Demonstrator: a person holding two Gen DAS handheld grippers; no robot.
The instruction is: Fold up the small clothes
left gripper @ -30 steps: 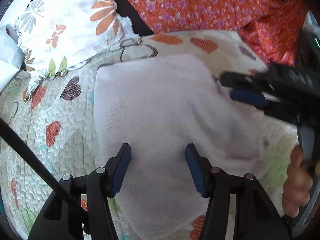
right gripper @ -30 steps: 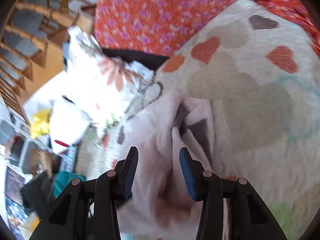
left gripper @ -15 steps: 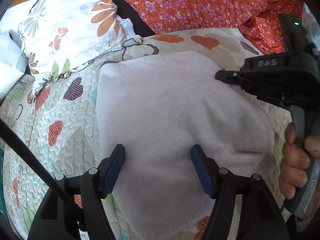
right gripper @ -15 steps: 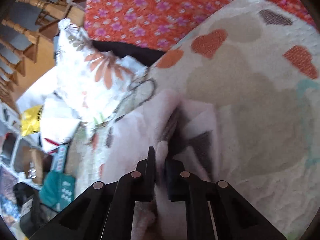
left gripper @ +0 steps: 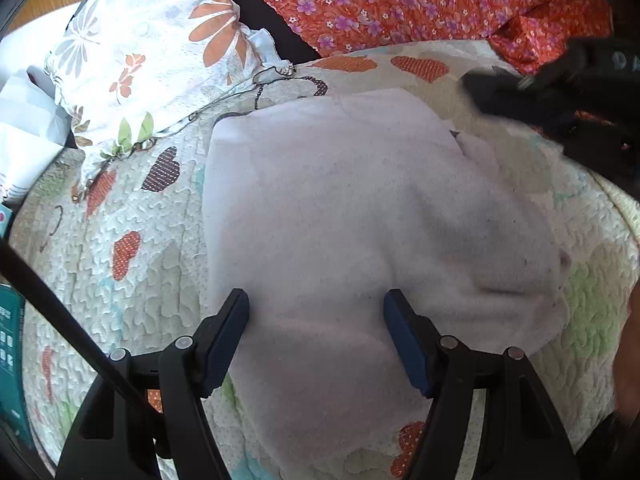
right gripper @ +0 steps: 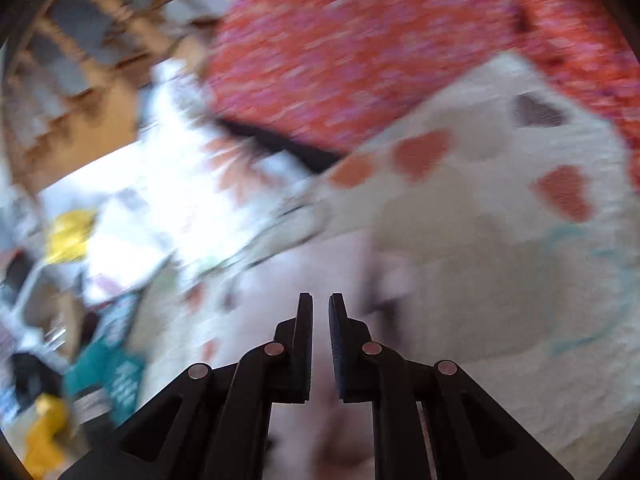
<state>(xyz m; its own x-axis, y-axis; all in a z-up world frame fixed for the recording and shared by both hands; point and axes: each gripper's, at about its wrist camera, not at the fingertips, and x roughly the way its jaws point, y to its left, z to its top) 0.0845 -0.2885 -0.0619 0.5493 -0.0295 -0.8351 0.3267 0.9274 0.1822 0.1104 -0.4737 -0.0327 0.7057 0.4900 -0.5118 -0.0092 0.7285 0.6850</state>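
A pale pink small garment [left gripper: 340, 220] lies folded on the heart-patterned quilt [left gripper: 132, 280]. My left gripper [left gripper: 316, 312] is open and empty, its fingers straddling the garment's near part just above it. My right gripper [right gripper: 320, 316] has its jaws nearly together with nothing visibly between them; it hovers above the garment's far right edge [right gripper: 340, 264]. In the left wrist view it shows as a blurred dark shape [left gripper: 552, 92] at the upper right. The right wrist view is motion-blurred.
A white floral pillow [left gripper: 152, 52] lies at the back left. An orange floral cloth [left gripper: 400, 0] lies along the back. A person's hand [left gripper: 628, 352] is at the right edge. Clutter and a teal box [right gripper: 116, 372] lie off the bed's left side.
My right gripper closed on the garment's far right edge, then came off it and moved up and away to the right. My left gripper stayed open over the garment's near part.
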